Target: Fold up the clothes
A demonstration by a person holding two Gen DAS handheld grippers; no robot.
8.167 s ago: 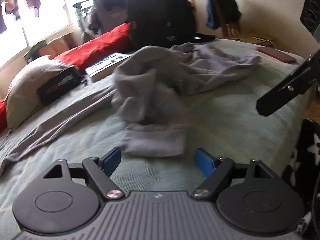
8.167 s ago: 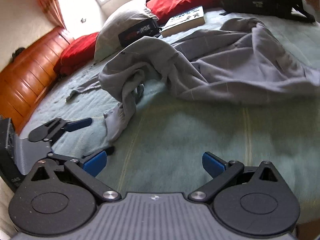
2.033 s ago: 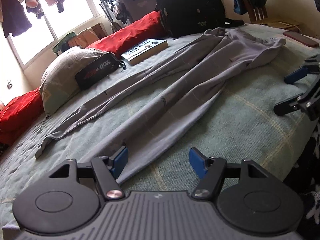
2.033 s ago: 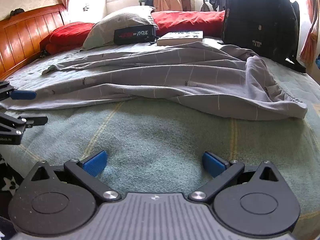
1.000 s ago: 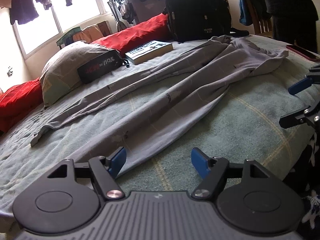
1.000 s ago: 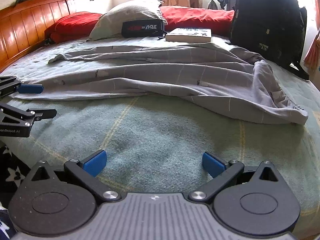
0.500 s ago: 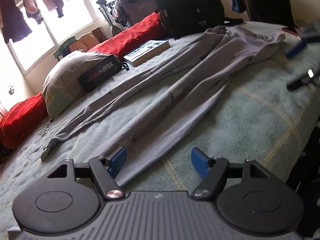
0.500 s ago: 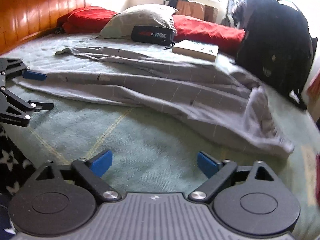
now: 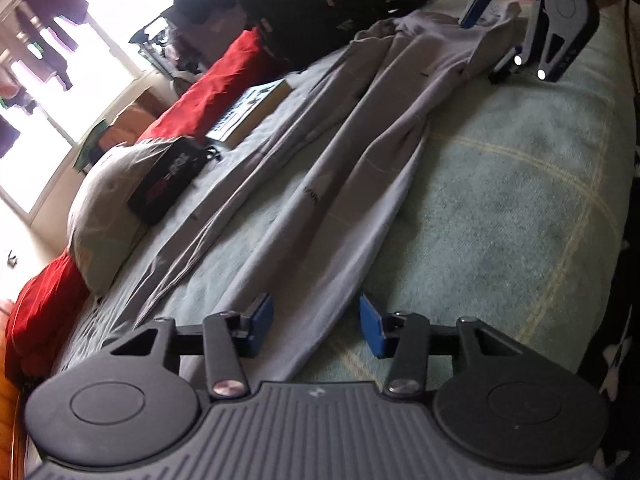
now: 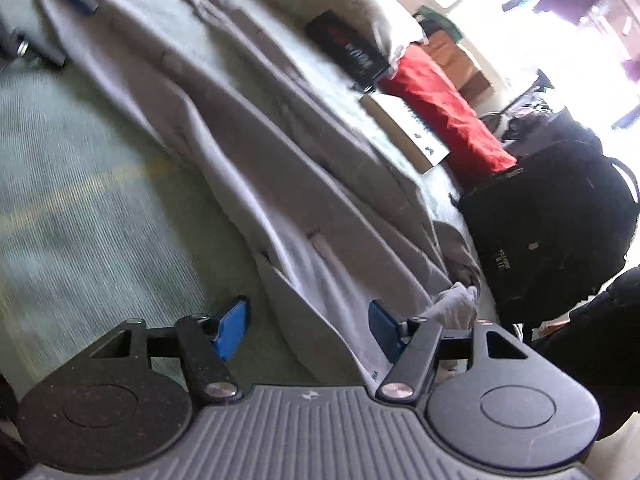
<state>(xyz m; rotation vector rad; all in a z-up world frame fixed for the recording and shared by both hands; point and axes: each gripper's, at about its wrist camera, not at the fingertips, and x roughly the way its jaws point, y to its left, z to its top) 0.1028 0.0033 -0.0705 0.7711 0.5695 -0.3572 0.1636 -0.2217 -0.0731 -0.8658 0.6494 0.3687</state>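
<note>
Both claws, left gripper [image 9: 316, 326] and right gripper [image 10: 306, 326], are closing, not yet clamped, around the trousers' [image 9: 360, 152] ends near the bed's [image 9: 520, 200] edge; next, pinch and lift.

The trousers [image 9: 360, 128] were grey with thin pale lines, the blanket [image 9: 520, 200] green with yellow checks, the cushion [image 9: 224, 80] red.

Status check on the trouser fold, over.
Left gripper and right gripper closing, jaws astride grey trousers, pads not yet pressing. Trousers spread long on bed. Nothing blocking.
</note>
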